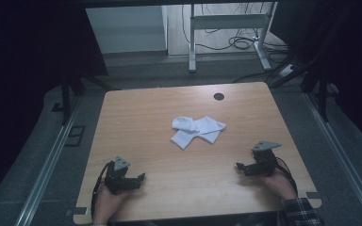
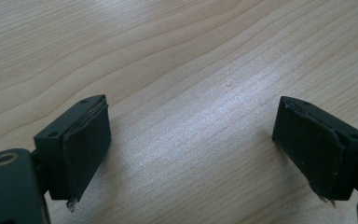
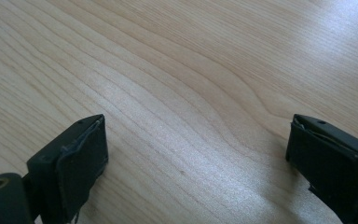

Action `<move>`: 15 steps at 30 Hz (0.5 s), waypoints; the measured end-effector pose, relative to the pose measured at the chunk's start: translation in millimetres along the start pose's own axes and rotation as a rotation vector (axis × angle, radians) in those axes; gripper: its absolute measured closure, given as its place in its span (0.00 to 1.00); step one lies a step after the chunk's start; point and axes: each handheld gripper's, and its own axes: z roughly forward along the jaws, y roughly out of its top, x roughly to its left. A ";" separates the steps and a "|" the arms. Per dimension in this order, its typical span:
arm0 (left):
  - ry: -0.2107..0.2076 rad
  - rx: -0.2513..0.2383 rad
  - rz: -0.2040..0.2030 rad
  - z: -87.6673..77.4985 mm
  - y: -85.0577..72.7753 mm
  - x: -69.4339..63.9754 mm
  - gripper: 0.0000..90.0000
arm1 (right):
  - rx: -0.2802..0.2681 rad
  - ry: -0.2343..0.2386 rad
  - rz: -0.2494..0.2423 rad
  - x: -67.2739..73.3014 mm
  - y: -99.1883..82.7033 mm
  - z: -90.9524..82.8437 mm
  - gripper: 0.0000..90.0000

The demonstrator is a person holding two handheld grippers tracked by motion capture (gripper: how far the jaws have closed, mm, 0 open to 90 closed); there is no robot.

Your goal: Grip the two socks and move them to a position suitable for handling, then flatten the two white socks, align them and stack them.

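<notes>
Wooden table (image 1: 136, 122) carries a crumpled white cloth (image 1: 197, 130) near its centre, long axis running left to right, as seen from the high view. Left gripper (image 1: 141, 177) and right gripper (image 1: 239, 166) rest near the front edge, well apart from it. Both gripper views show jaws spread wide over bare wood.

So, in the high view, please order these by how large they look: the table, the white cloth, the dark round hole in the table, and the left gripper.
1. The table, by far the largest.
2. The white cloth.
3. The left gripper, a bit smaller than the cloth, though nearer the camera, so this is unsure.
4. The dark round hole, the smallest.
</notes>
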 end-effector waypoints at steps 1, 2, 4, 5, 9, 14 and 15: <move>0.000 0.000 0.000 0.0 0.0 0.0 0.13 | 0.001 0.000 -0.002 -0.1 0.1 0.0 0.05; 0.000 0.000 0.000 0.0 0.1 0.0 0.13 | 0.001 0.002 -0.004 -0.3 0.1 0.1 0.05; -0.001 0.000 0.002 -0.1 0.2 -0.1 0.13 | 0.002 0.002 -0.004 -0.3 0.1 0.0 0.05; -0.001 0.000 0.002 -0.1 0.2 -0.1 0.13 | 0.002 0.002 -0.004 -0.3 0.1 0.0 0.05; 0.000 -0.001 -0.003 -0.2 -0.1 -0.1 0.13 | 0.000 0.002 -0.004 -0.3 0.2 0.1 0.05; 0.000 -0.001 -0.002 -0.1 -0.1 0.0 0.13 | 0.000 0.004 -0.006 -0.5 0.5 0.5 0.05; 0.000 -0.001 -0.003 -0.1 -0.1 0.0 0.13 | 0.000 0.004 -0.006 -0.5 0.5 0.5 0.05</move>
